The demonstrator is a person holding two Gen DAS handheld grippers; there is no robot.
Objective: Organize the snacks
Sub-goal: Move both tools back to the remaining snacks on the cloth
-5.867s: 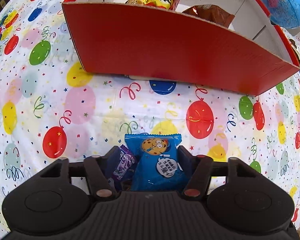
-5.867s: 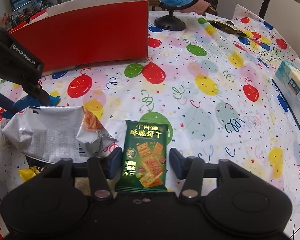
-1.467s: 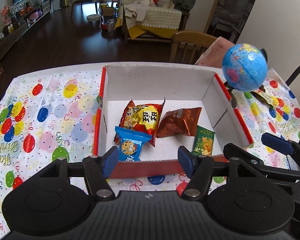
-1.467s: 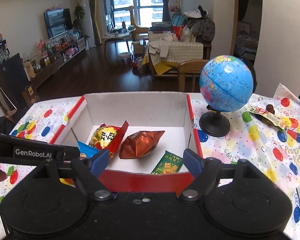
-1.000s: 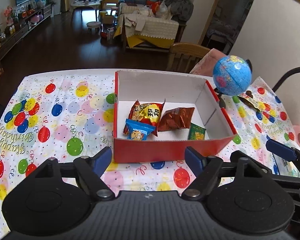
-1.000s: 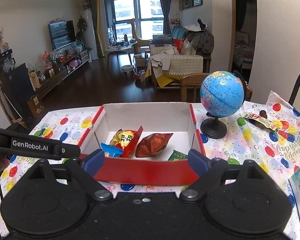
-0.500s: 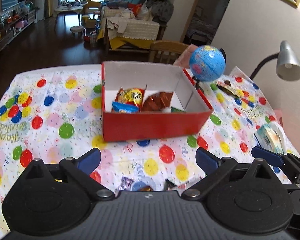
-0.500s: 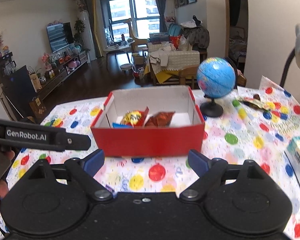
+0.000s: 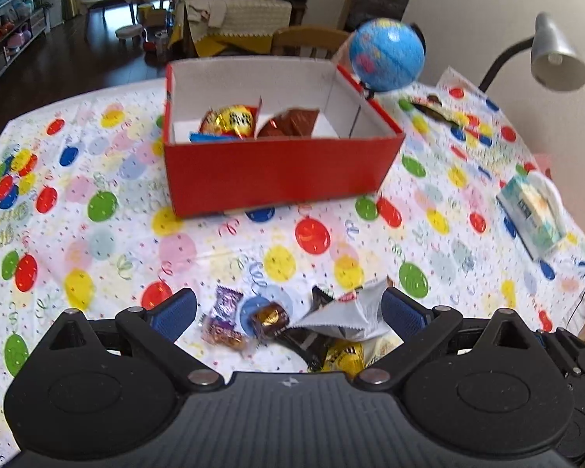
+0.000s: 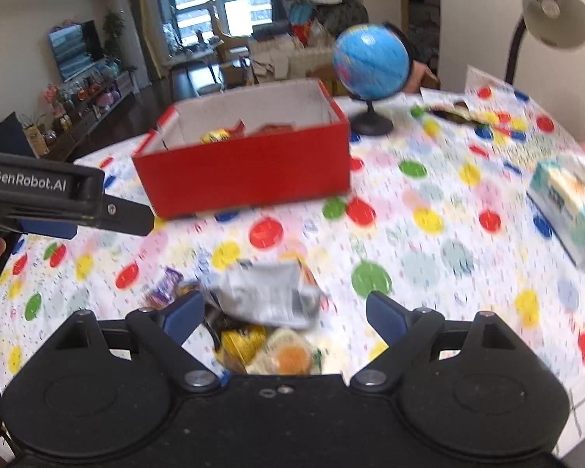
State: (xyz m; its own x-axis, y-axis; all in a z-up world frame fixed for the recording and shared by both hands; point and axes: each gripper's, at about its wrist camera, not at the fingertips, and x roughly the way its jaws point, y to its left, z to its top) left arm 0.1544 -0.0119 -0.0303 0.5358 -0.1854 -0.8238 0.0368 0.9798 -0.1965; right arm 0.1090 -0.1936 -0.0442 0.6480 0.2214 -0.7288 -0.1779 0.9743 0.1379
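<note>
A red cardboard box point(image 9: 277, 171) stands on the balloon-print tablecloth and holds several snack packs, among them a yellow-red pack point(image 9: 230, 121) and a brown pack point(image 9: 292, 123). It also shows in the right wrist view point(image 10: 245, 171). A heap of loose snacks lies near the front edge: a silver bag point(image 9: 345, 318), a purple candy point(image 9: 224, 304), a brown-wrapped candy point(image 9: 271, 318) and a yellow pack point(image 9: 341, 357). My left gripper point(image 9: 288, 312) is open and empty above the heap. My right gripper point(image 10: 284, 312) is open and empty over the silver bag point(image 10: 267, 298).
A blue globe point(image 9: 386, 54) stands behind the box at the right. A tissue pack point(image 9: 532, 210) lies at the right edge, a grey desk lamp point(image 9: 553, 58) stands beyond it. A wrapper point(image 10: 460, 113) lies near the globe's base.
Both grippers have pulled back from the box and dropped toward the front of the table. The snack heap has come into view between their open fingers.
</note>
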